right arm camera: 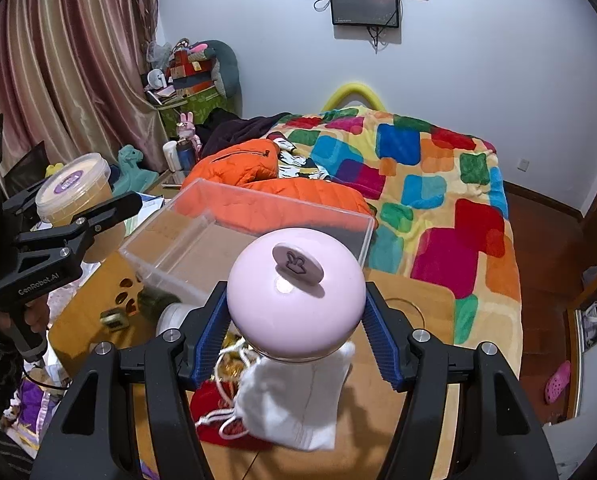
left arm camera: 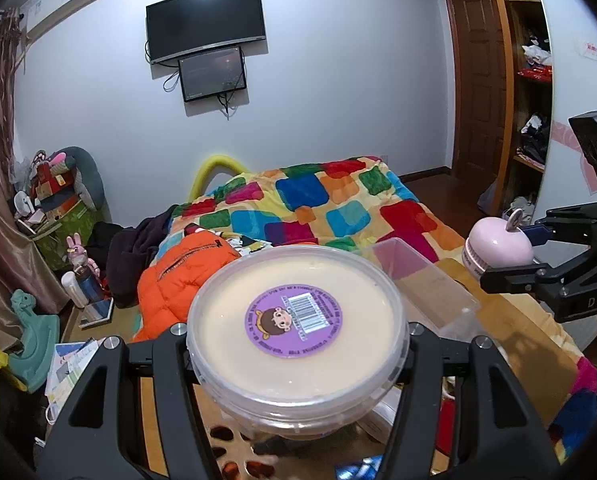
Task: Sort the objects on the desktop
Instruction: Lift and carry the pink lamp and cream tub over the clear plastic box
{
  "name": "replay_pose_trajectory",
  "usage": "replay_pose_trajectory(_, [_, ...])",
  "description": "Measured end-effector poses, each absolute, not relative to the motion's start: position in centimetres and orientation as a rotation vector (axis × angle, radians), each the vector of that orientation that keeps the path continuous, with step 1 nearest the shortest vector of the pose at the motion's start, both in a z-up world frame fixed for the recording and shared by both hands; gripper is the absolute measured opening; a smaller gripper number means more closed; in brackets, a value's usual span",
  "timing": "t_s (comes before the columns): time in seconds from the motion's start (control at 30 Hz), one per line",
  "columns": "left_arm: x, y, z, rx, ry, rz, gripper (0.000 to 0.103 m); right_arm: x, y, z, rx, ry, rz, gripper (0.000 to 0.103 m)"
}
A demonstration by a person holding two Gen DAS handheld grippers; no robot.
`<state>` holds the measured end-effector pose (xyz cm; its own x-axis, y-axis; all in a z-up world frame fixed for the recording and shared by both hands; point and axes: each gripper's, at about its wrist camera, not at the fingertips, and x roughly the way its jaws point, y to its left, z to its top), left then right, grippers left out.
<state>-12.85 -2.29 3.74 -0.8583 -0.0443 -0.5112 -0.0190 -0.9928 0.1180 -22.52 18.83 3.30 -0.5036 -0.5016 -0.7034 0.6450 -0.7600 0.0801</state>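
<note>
Above the wooden tabletop [right arm camera: 426, 312], both grippers are raised with something caught in each. The left gripper [left arm camera: 298, 344] has its black fingers [left arm camera: 170, 356] clenched on a round clear tub [left arm camera: 298, 332] with a cream-coloured filling and a purple barcode sticker [left arm camera: 294, 322] on its lid — the tub is lifted clear of the surface, just to the left of a clear plastic box [right arm camera: 234, 236]. The right gripper [right arm camera: 296, 328] squeezes a pale pink, apple-shaped object [right arm camera: 294, 300] between its blue-padded fingers [right arm camera: 214, 332]; a small oval tab with a rabbit mark [right arm camera: 297, 266] sticks up from its top. From the left wrist view the pink piece [left arm camera: 498, 252] hangs at the far right, beyond the box [left arm camera: 422, 284].

The box sits open on the tabletop, near its far edge, between the two grippers and ahead of them. Beneath the pink object lies a white drawstring pouch [right arm camera: 290, 404], partly over something red [right arm camera: 210, 412]. Behind the tabletop stretches a bed with a bright patchwork blanket [right arm camera: 430, 184] and an orange puffer jacket [right arm camera: 258, 184] heaped just beyond the box.
</note>
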Motion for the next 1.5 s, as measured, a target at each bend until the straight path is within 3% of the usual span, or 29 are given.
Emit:
replay_pose_trajectory(0.43, [-19.3, -4.6, 2.5, 1.045, -0.116, -2.988, 0.059, -27.2, 14.9, 1.1, 1.041, 0.348, -2.198, 0.060])
replay_pose_trajectory(0.87, [-24.2, -5.9, -2.5, 1.375, -0.112, -2.864, 0.059, -29.9, 11.3, -2.9, 1.160, 0.454, -2.097, 0.060])
replay_pose_trajectory(1.07, [-24.8, -5.4, -3.3, 1.380, -0.226, -2.851, 0.059, -30.7, 10.2, -4.2, 1.206, 0.500, -2.055, 0.060])
replay_pose_trajectory(1.5, [-26.1, -4.7, -4.8, 1.621, -0.275, -2.794, 0.059, -31.2, 8.2, -6.5, 1.322, 0.619, -1.974, 0.060])
